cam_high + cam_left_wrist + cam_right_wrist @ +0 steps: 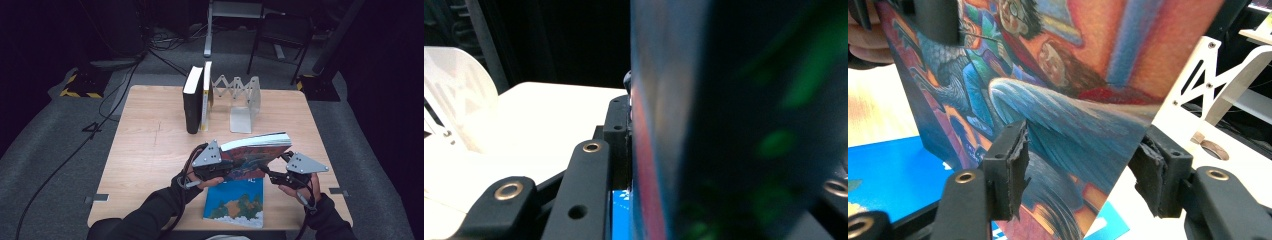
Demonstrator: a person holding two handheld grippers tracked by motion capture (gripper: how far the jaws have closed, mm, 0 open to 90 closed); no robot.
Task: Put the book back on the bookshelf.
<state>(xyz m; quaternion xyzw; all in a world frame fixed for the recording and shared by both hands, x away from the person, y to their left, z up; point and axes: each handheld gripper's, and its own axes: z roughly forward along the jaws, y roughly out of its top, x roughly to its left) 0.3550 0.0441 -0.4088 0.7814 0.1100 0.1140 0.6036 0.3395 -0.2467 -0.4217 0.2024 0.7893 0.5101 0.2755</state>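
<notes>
Left gripper clamped on the illustrated book, held up above the table. Right gripper jaws half open around the book's right edge; pad contact unclear.

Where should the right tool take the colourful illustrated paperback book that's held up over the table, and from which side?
Probably at its free end, coming in from the person's right. The colourful illustrated paperback book stands on edge with its pages up, and the left tool clamps the other end. The right tool straddles the lower corner there, one pad facing each cover, so closing would pinch the flat faces.
</notes>
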